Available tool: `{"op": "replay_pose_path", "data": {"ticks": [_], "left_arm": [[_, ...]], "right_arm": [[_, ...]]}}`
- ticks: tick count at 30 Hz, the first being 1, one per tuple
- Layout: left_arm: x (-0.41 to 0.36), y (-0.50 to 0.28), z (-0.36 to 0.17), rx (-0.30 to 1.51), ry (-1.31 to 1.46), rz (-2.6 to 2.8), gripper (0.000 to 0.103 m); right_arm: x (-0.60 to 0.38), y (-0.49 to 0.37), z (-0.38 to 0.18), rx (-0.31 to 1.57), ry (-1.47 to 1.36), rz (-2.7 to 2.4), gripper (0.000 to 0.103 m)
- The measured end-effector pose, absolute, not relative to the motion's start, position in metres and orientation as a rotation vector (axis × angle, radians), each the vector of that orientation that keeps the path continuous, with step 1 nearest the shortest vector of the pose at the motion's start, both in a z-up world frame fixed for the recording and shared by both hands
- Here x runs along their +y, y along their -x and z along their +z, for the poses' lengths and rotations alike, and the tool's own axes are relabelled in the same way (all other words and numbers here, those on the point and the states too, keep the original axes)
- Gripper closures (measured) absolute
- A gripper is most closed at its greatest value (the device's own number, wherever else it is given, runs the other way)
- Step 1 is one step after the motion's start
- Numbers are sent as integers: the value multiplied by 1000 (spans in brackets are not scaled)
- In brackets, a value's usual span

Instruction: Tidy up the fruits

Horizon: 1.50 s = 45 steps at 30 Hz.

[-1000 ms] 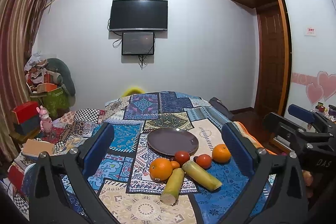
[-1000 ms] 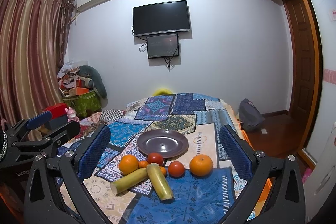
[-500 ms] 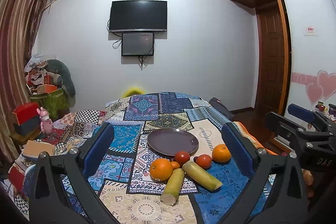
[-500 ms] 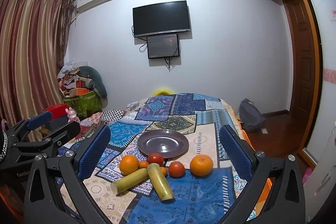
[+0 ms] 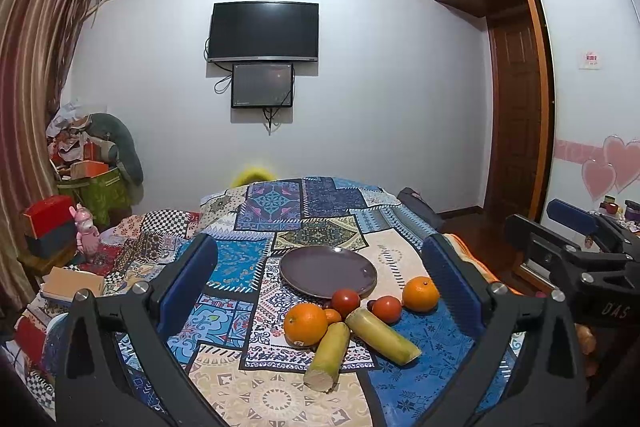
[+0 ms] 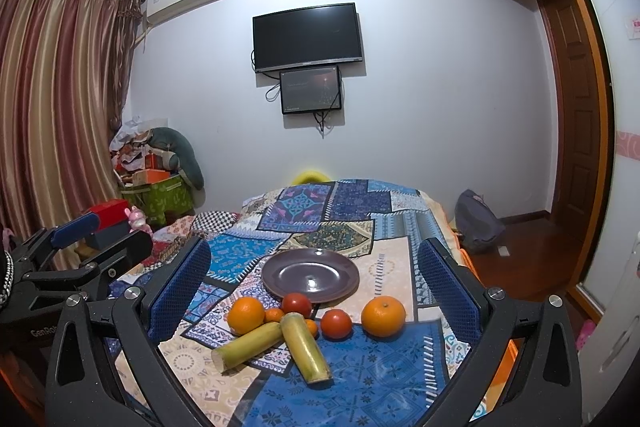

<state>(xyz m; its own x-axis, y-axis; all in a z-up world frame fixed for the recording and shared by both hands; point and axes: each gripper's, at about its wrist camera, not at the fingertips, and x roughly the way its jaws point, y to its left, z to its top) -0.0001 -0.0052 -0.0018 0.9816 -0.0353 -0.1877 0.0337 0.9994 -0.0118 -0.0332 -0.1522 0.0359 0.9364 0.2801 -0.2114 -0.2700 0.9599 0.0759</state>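
Observation:
A dark purple plate [image 5: 328, 270] [image 6: 311, 275] lies empty on the patchwork cloth. In front of it lie two oranges [image 5: 305, 323] [image 5: 420, 294], two red tomatoes [image 5: 345, 302] [image 5: 388, 308], a small tangerine [image 5: 333, 315] and two yellow-green cane pieces [image 5: 328, 355] [image 5: 383, 335]. The same fruits show in the right wrist view: oranges [image 6: 246, 315] [image 6: 383, 315], tomatoes [image 6: 296, 305] [image 6: 336, 323], cane pieces [image 6: 248, 346] [image 6: 305, 347]. My left gripper [image 5: 320, 287] and right gripper [image 6: 314, 285] are both open and empty, held above the near side of the fruits.
The cloth [image 5: 280, 227] covers a bed-like surface that drops off at right to a wooden floor [image 6: 532, 251]. Boxes and clutter [image 5: 60, 227] stand at the left. A bag [image 6: 478, 223] sits on the floor. A wardrobe [image 5: 516, 107] stands at right.

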Motion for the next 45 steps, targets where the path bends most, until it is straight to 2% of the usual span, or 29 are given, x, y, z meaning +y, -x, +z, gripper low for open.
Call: {"op": "replay_pose_path", "data": {"ticks": [9, 15, 21, 25, 32, 45], "left_arm": [[-5, -1, 0, 200, 21, -53, 0], [-7, -6, -2, 207, 9, -62, 9], [-6, -23, -14, 270, 7, -78, 30], [3, -40, -28, 330, 12, -71, 40], [18, -83, -59, 463, 27, -65, 42], [24, -154, -103, 686, 45, -114, 42]], "right_arm": [[-154, 29, 32, 236, -61, 281, 0], [-153, 22, 25, 252, -49, 269, 0], [-154, 6, 12, 308, -29, 274, 14], [-160, -13, -3, 382, -34, 278, 29], [-168, -39, -26, 473, -21, 261, 34], [-185, -88, -55, 631, -22, 252, 34]]}}
